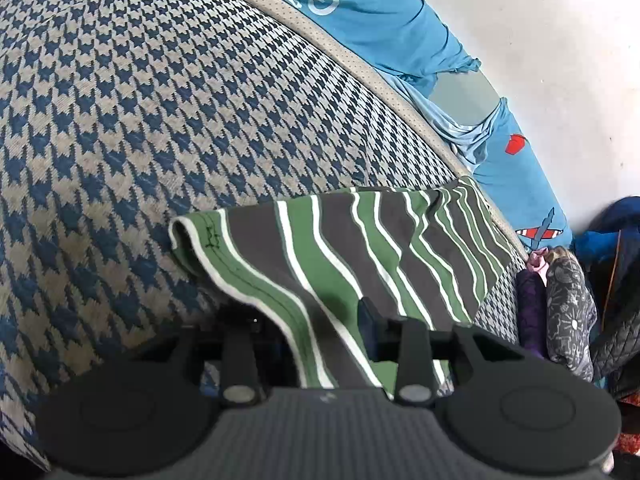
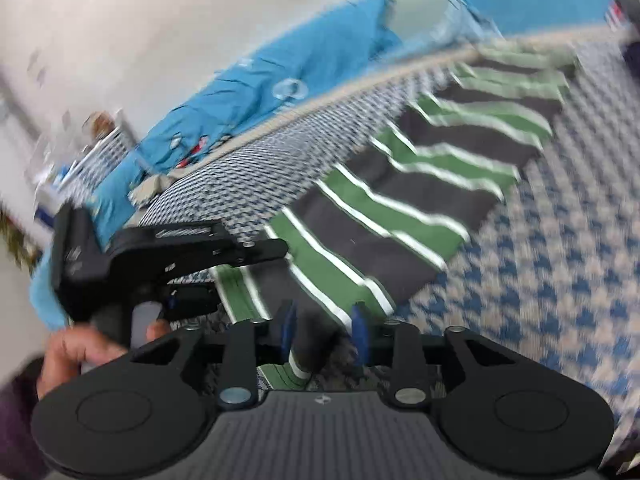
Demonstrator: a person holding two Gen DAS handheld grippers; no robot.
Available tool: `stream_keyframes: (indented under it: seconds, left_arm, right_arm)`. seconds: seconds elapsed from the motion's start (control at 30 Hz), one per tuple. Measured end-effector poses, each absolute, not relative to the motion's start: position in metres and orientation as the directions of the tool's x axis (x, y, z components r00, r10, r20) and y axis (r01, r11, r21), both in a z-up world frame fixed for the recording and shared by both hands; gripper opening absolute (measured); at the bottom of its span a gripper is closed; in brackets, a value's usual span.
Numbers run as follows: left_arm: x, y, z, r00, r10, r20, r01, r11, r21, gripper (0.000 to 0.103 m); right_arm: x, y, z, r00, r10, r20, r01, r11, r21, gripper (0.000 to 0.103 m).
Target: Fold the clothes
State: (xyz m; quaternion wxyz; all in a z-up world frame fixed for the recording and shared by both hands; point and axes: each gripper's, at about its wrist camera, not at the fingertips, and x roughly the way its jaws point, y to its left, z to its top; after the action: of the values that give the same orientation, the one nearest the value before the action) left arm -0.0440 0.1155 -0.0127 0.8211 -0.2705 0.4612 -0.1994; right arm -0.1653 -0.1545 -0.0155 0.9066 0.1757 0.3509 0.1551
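Nearest the left wrist camera, the left gripper (image 1: pixel 308 316) was seen with its fingers partly closed and a raised band of the striped shirt (image 1: pixel 360 240) running between them. Whether the pads pressed on the cloth could not be told. In the right wrist view, which was blurred, the right gripper (image 2: pixel 324 320) was shown with its blue pads (image 2: pixel 289 326) apart. A near edge of the shirt lay in the gap, apparently unclamped. A hand (image 2: pixel 80 352) was seen on the left gripper's handle.

The shirt was spread on the houndstooth cover (image 1: pixel 160 120), mostly flat and seemingly already doubled, with a rolled hem towards the cover's middle. Its far corner reached the cover's beige piped edge. Beyond that edge a blue sheet (image 1: pixel 360 20) was crumpled, and past the sheet stood a white wall (image 1: pixel 540 40).

The step in hand was judged to be a change of grip at the shirt's near edge between folds. Next, a firm hold on that edge would be needed. The edge would then need to be carried across towards the cover's piped edge, and the layers kept aligned so that no crease was trapped.
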Motion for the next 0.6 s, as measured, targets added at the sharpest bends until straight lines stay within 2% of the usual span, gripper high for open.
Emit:
stream_keyframes:
  seconds: [0.1,0.2,0.43,0.6]
  left_arm:
    - [-0.045,0.115,-0.008,0.501,-0.579,-0.643,0.093,0.775,-0.625,0.031]
    - [-0.044,0.115,-0.007,0.495,-0.582,-0.646,0.096,0.775,-0.625,0.031]
    - [-0.041,0.112,-0.003,0.484,-0.589,-0.646,0.105,0.773,-0.626,0.031]
    - [-0.039,0.109,-0.002,0.474,-0.594,-0.649,0.115,0.773,-0.623,0.031]
  right_arm:
    - [-0.174,-0.131,-0.01,0.714,0.404,-0.572,-0.274,0.913,0.303,0.039]
    - [-0.181,-0.107,-0.013,0.706,0.401,-0.584,-0.361,0.913,0.19,0.04]
    - [-0.183,-0.076,-0.027,0.7,0.369,-0.612,-0.424,0.904,0.061,0.041]
    - [-0.182,-0.061,-0.037,0.712,0.333,-0.618,-0.446,0.895,-0.032,0.049]
